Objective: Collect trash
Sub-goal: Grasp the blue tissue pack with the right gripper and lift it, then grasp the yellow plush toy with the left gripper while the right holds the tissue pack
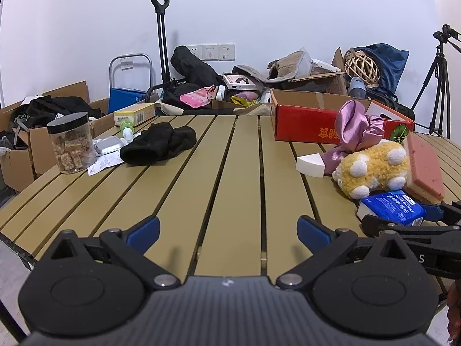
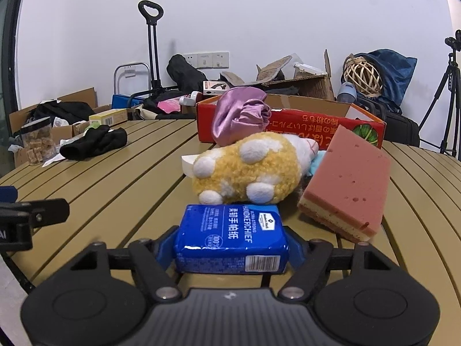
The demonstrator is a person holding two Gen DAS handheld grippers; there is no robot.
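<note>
**Blue tissue pack between right tool pads**

Blue handkerchief tissue pack (image 2: 232, 239) lies on the slatted table (image 2: 138, 178) at lower centre of the right wrist view, directly in front of the yellow plush toy (image 2: 247, 170). The right tool (image 2: 232, 245) has its blue pads (image 2: 165, 248) against both sides of the pack. A pink sponge (image 2: 351, 184) lies to the right. In the left wrist view, the left tool (image 1: 227, 230) stands wide open and empty over bare slats at lower centre.
</note>
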